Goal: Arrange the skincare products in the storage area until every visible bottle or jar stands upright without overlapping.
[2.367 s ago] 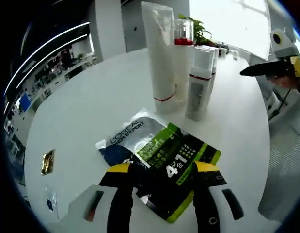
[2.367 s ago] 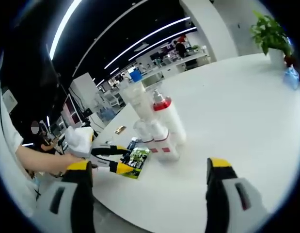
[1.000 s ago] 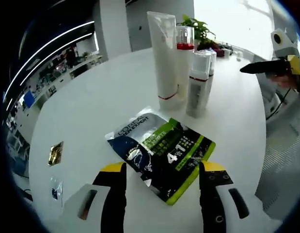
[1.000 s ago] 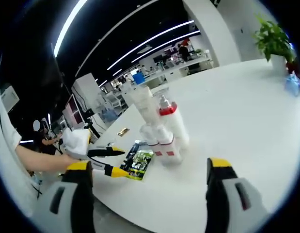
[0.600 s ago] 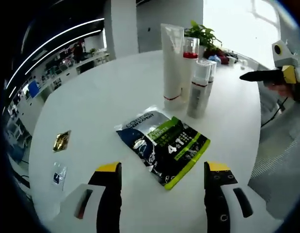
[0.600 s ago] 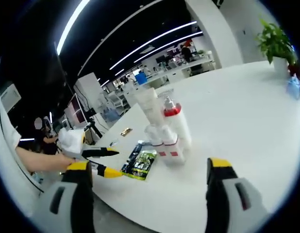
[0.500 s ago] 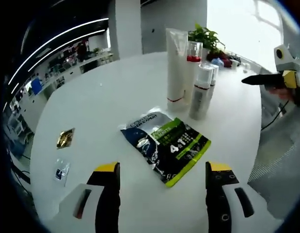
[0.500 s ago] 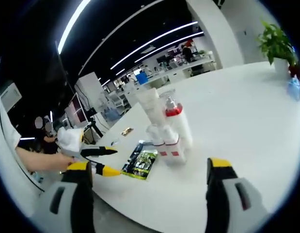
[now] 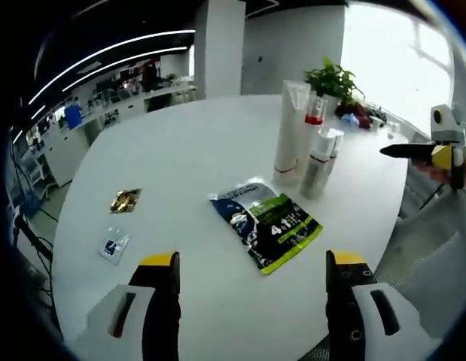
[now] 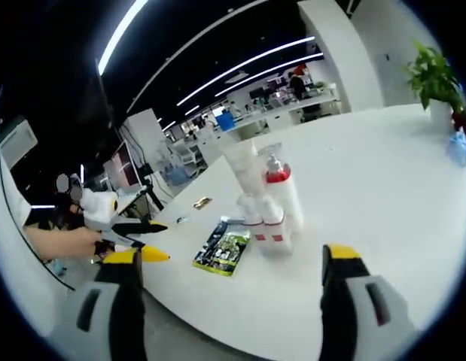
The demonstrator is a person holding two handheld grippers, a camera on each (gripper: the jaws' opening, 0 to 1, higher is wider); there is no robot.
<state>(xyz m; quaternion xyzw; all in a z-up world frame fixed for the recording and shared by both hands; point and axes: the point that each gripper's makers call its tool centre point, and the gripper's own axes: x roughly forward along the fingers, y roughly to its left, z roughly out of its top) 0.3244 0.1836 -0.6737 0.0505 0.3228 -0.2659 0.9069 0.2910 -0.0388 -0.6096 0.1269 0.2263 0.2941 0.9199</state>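
Stood upright together on the counter point(image 9: 172, 143): tall tube point(image 9: 287, 124) and bottles point(image 9: 318, 162). Lay flat at 7 o'clock of them: green pouch point(image 9: 269, 222). Left tongs point(image 9: 253, 267) and right tongs point(image 10: 229, 259) gaped wide, held nothing.

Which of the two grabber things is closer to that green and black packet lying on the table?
Probably the left gripper: the green and black packet lies just ahead of its open jaws. The right gripper hangs off the table edge, beyond the bottles.

flat sachet point(image 9: 266, 222) printed "4", "1" in white on its green half, other print too small to read
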